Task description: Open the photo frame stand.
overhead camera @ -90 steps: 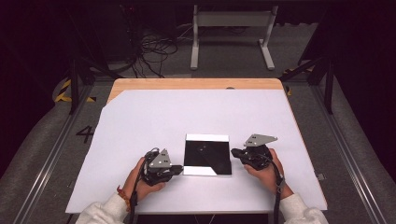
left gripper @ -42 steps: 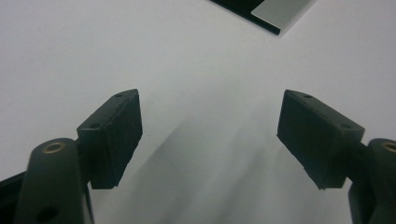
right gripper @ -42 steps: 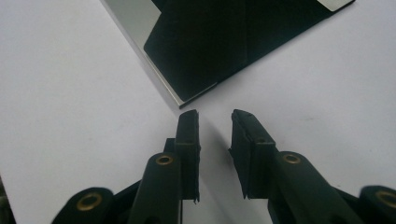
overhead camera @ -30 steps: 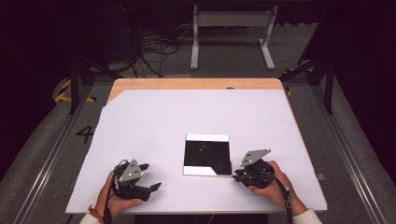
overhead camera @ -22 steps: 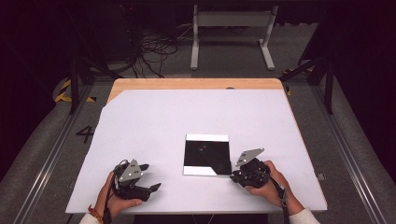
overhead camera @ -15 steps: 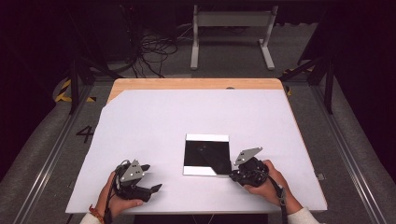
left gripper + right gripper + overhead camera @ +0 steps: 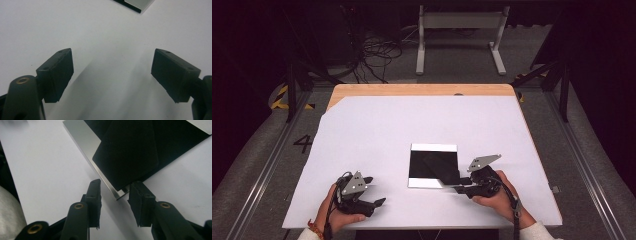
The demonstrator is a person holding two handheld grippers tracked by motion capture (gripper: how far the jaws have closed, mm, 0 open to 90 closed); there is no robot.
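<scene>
Lighting's uneven: white table cover (image 7: 422, 130) is bright under overhead light, room around it nearly black. High view's soft, a bit grainy. In the left gripper view, soft grey shadows fan under the pads (image 7: 58, 72). Right gripper view has pale glare on the tray rim (image 7: 87, 147), near stuff blurry.

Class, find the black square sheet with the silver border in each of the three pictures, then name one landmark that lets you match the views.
High view: the black square sheet lies flat near the table's middle, just left of the right tool.
Left gripper view: one corner of the sheet pokes in at the top edge.
Right gripper view: the sheet takes up the top, its near corner between the open jaws.
Shared landmark: the white table cover.
</scene>
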